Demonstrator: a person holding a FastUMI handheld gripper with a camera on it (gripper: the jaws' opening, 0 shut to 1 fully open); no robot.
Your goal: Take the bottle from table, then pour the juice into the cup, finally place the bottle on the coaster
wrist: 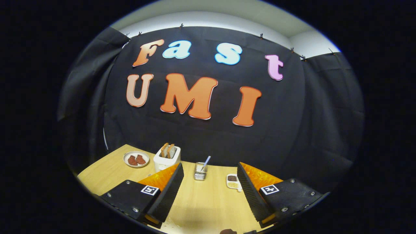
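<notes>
Gripper (210, 182): fingers held wide apart, nothing between them, raised above the wooden table (107, 177).
Bottle: cannot be told for certain; a dark rounded top (227, 231) just below the fingers is possibly its cap.
Cup/coaster: not identified.
Beyond fingers: mesh holder with a utensil (200, 171), small tray (233, 181), toaster with bread (167, 156), plate (136, 159).
Risk: bottle sits under the sightline, so a blind descent is likely to knock it over.
Risk: holder could be mistaken for the cup.

Table (201, 201) — smooth pale wood
</notes>
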